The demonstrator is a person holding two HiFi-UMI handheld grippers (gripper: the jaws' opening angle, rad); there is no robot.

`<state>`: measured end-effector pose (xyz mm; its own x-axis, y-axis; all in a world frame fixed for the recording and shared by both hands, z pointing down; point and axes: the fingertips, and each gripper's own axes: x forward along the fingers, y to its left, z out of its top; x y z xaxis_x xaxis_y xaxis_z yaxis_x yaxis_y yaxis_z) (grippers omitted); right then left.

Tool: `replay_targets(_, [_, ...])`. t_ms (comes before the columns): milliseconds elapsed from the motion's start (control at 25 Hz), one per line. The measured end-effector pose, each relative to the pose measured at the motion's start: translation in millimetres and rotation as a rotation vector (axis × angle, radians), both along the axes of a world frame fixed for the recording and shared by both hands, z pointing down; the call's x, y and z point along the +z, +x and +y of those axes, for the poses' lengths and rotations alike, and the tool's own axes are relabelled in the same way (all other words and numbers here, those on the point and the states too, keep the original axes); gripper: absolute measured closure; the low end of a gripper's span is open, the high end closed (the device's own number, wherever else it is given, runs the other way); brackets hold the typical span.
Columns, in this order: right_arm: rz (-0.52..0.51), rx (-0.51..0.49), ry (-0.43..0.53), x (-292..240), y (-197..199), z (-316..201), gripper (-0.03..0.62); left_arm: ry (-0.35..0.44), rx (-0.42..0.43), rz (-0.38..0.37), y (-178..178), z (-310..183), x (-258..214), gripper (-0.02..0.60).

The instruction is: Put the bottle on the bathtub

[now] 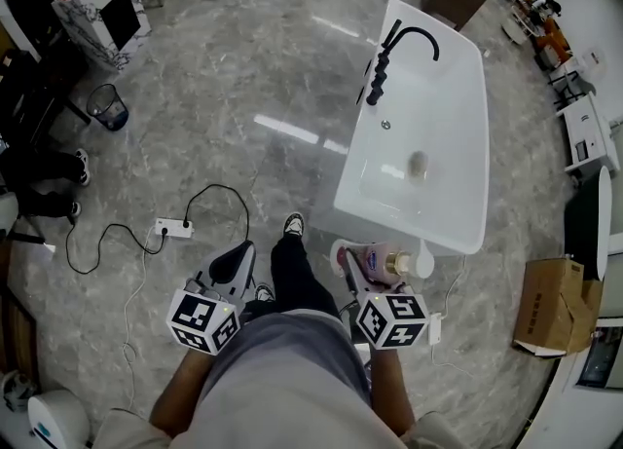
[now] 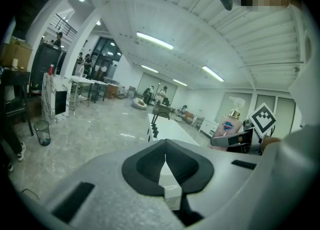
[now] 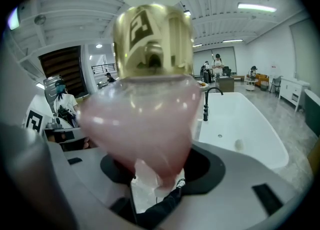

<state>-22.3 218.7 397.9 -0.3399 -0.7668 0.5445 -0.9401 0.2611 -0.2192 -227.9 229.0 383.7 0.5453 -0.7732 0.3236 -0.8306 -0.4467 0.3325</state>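
A pink bottle (image 1: 375, 262) with a gold collar and white pump cap is held in my right gripper (image 1: 362, 267), which is shut on it just short of the white bathtub's (image 1: 467, 145) near end. The bottle (image 3: 150, 109) fills the right gripper view, with the bathtub (image 3: 260, 129) behind it. My left gripper (image 1: 232, 264) hangs over the floor to the left, shut with nothing in it; its view shows the closed jaws, the bathtub (image 2: 170, 129) ahead and the bottle (image 2: 228, 126) at right. A black tap (image 1: 394, 53) stands on the tub's far left rim.
A white power strip (image 1: 173, 229) with a black cable lies on the marble floor at left. A cardboard box (image 1: 547, 306) sits at right near white cabinets (image 1: 587, 135). A black bin (image 1: 107, 106) and a marble-patterned unit (image 1: 102, 9) stand at the far left. The person's legs and shoe (image 1: 293, 226) are between the grippers.
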Motion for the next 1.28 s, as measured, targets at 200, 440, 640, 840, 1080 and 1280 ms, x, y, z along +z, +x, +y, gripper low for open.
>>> replay_targets(200, [-0.009, 0.009, 0.003, 4.2, 1.4, -32.5, 0.368, 0.0, 0.025, -0.009, 6.4, -32.0, -0.9, 0.574])
replay_targets(440, [-0.021, 0.041, -0.011, 13.4, 11.8, -74.8, 0.368, -0.01, 0.095, -0.016, 24.2, -74.4, 2.5, 0.575])
replay_targets(640, [-0.03, 0.051, -0.034, 23.7, 21.8, -116.9, 0.368, -0.032, 0.11, -0.034, 33.9, -120.3, 7.8, 0.575])
replay_targets(840, [-0.03, 0.062, -0.035, 23.5, 40.4, -168.0, 0.368, -0.024, 0.137, -0.045, 54.2, -175.2, 4.3, 0.575])
replay_targets(1080, [-0.031, 0.061, -0.025, 23.9, 61.7, -231.8, 0.368, -0.015, 0.166, -0.067, 81.5, -239.6, -1.1, 0.574])
replay_targets(1280, [-0.041, 0.058, -0.021, 28.9, 74.6, -276.9, 0.368, -0.012, 0.186, -0.08, 99.4, -283.9, 0.4, 0.575])
